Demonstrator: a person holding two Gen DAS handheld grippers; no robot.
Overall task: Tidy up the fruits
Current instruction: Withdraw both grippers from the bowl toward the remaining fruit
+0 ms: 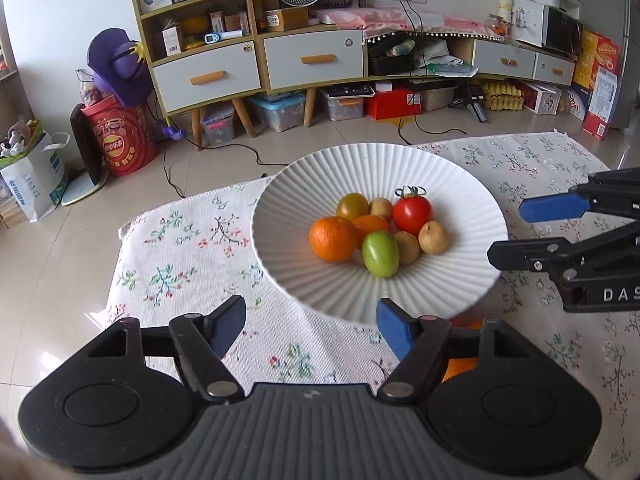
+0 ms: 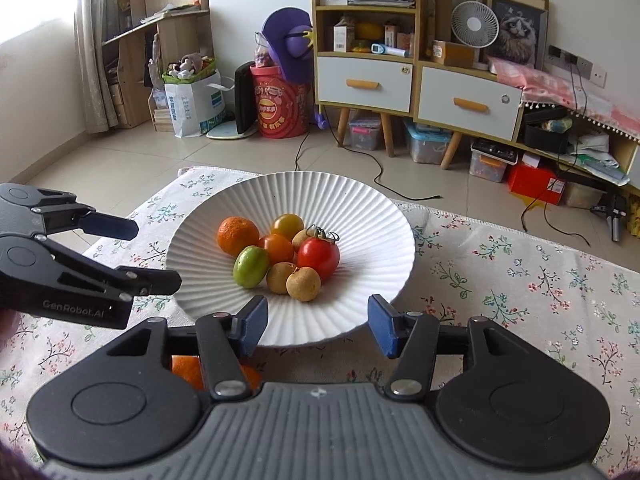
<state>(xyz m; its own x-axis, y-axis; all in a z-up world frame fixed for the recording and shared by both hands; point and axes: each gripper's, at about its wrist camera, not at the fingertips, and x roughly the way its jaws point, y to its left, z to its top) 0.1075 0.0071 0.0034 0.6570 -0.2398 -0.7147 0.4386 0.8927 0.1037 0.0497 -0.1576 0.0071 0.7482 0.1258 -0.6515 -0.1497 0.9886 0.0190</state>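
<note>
Floral cloth (image 1: 192,248) on tiled floor; white ribbed plate (image 1: 460,184) holds most fruit.
Left gripper (image 1: 312,328): jaws spread, empty. Plate centre: orange (image 1: 334,239), green fruit (image 1: 380,254), red tomato (image 1: 412,213), others. One loose orange (image 2: 188,370) beside plate remains, likely last. Right gripper (image 2: 318,320): jaws spread, empty.

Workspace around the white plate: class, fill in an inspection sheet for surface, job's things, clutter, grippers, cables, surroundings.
Surface: floral cloth over the table.
Job's things: white ribbed plate holding an orange, a green fruit, a red tomato and small brown fruits; another orange lies on the cloth before the plate.
Clutter: nothing seen.
Grippers: left gripper and right gripper both open, empty.
Cables: black cables on the floor.
Surroundings: shelf cabinet, fan.
</note>
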